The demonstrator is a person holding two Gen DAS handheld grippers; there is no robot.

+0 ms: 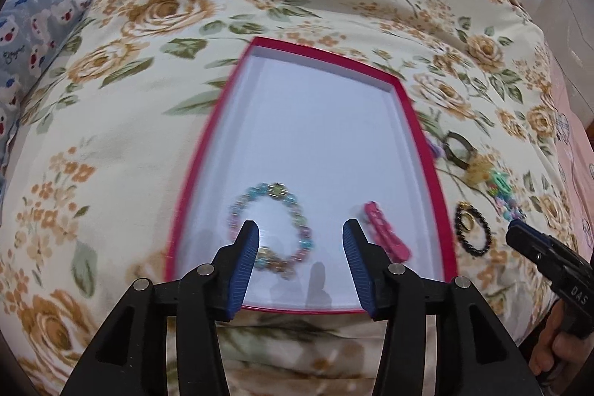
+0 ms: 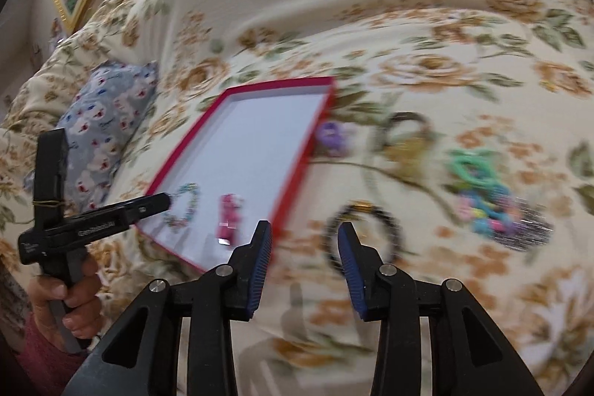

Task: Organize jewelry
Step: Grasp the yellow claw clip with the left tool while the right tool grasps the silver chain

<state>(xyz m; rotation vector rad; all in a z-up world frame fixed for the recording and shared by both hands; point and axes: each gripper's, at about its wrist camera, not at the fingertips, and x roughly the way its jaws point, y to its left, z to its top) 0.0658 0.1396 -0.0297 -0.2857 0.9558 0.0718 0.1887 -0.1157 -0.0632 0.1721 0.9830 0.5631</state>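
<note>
My left gripper [image 1: 300, 229] hung wide open and empty over the red-rimmed tray [image 1: 427, 151], where the pastel bead bracelet [image 1: 273, 229] and pink hair clip [image 1: 386, 232] lay. My right gripper [image 2: 304, 232], also spread, hovered above the black bead bracelet [image 2: 362, 234] on the floral bedspread [image 2: 445, 36].

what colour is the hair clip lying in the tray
Pink, a bright magenta. The hair clip shows best in the left wrist view.

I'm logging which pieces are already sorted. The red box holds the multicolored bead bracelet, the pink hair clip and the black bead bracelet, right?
Not quite. The black bead bracelet lies on the floral bedspread outside the red box, as the left wrist view shows. Only the multicolored bead bracelet and the pink hair clip are inside.
</note>
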